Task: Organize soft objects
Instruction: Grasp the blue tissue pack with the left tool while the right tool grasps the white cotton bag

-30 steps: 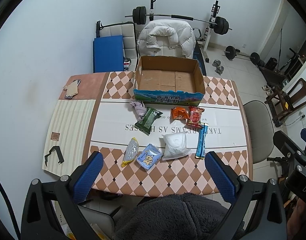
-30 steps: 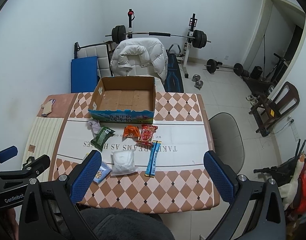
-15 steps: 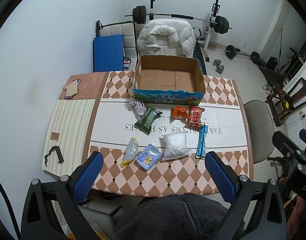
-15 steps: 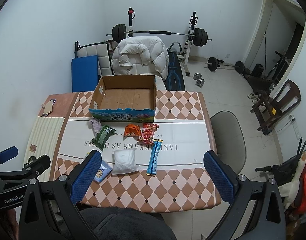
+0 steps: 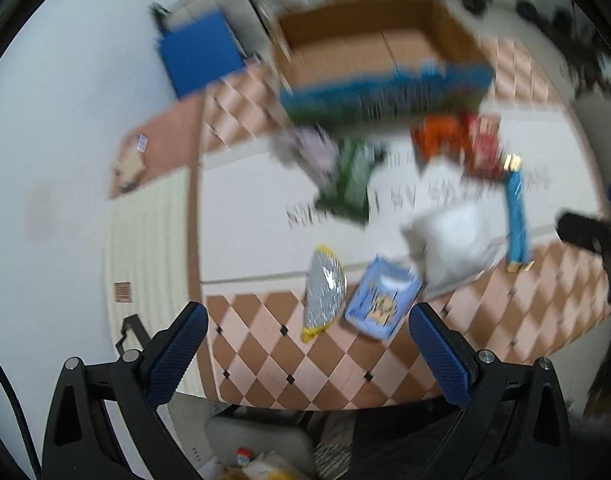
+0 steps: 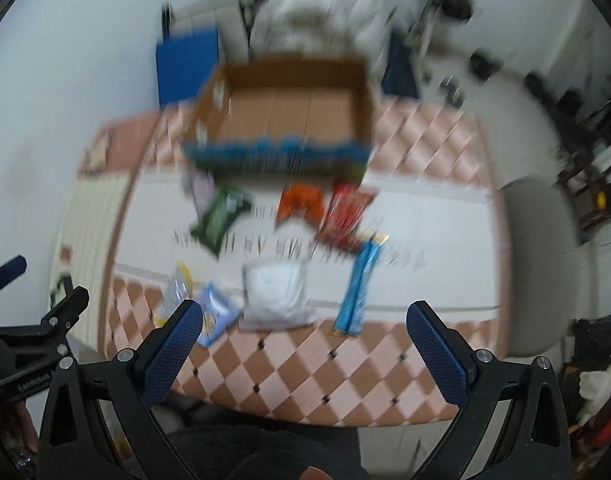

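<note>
Your left gripper hangs above the near edge of the table, its blue-padded fingers spread wide with nothing between them. Your right gripper is held the same way, fingers far apart and empty, above the same near edge. Both views are smeared with motion blur, so fine detail is lost.

Below you, the table wears a cloth of brown and pink diamonds, with a broad white band across the middle carrying printed letters too blurred to read. On that band and its near border lie the soft packets: a silver pouch with yellow ends, a light blue packet just beside it, a white bag, a long blue stick pack, a green packet, an orange packet and a red packet.

An open cardboard box with a blue printed front stands at the far side of the table, behind the packets. Its brown floor looks bare.

Beyond the table, a white padded jacket is draped over a seat, a blue mat leans against the white wall, and dark weights lie on the pale floor. A grey chair stands at the table's right.
</note>
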### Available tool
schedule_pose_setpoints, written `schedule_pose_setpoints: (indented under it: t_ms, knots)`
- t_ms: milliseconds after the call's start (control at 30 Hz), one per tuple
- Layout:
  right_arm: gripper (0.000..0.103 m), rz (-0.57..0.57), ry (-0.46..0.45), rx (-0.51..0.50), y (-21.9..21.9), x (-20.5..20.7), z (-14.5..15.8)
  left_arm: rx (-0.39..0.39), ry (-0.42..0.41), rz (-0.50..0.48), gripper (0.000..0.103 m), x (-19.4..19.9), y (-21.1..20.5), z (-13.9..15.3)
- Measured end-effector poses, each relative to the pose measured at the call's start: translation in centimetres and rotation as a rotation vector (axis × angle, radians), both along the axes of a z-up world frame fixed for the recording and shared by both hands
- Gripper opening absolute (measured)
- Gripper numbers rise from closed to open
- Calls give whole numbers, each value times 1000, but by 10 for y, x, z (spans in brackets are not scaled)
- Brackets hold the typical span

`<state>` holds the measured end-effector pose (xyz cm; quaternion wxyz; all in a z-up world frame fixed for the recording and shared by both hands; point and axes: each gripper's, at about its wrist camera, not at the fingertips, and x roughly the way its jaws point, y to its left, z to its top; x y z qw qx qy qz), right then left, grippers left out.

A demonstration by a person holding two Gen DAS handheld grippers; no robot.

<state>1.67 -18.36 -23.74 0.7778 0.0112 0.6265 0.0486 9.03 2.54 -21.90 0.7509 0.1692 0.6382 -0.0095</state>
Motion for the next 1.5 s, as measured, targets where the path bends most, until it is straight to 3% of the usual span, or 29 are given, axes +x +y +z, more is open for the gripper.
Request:
schedule_pose_setpoints:
  t_ms: [100,200,367,433,600,733,767,867,967,1067,1167,1200,1267,1500]
  knots:
    - [103,15,111,7,12,16,-70,-7,116,-78,103,2,-8,-56]
    - [103,14,196,9,17,29,-121,37,204,-197,103,3,-22,-109]
    - [101,-5,230,-26,11,38,-146,71,308,-285,103,14,-36,-177]
    - [101,-17,255,0,4,38,-149,64,340,-296,103,16,-39,-191]
    - [101,-26,287,0,-2,39,-160,59,322,-236,97,24,-39,-194]
    - [101,-33,309,14,3,41,-172,-2,305,7,97,49,-2,-187]
    - [101,-33,312,17,6,42,-175,-54,331,100,97,54,14,-189]
    - [101,-29,321,21,17,46,-185,-141,365,210,97,54,36,-188]
    - [101,-16,336,14,29,50,-197,-168,339,112,97,41,28,-170]
    - [101,10,372,1,39,54,-214,-105,301,-20,97,23,16,-155]
    - [101,26,411,-12,47,58,-233,-74,308,-83,97,3,8,-149]
    - [101,33,429,-21,49,58,-241,-72,317,-102,97,-3,5,-150]
    - [88,42,458,-54,49,56,-253,-67,328,-146,97,-15,-7,-162]
    - [83,-51,496,-63,-4,40,-250,-31,361,-216,97,-25,-63,-195]
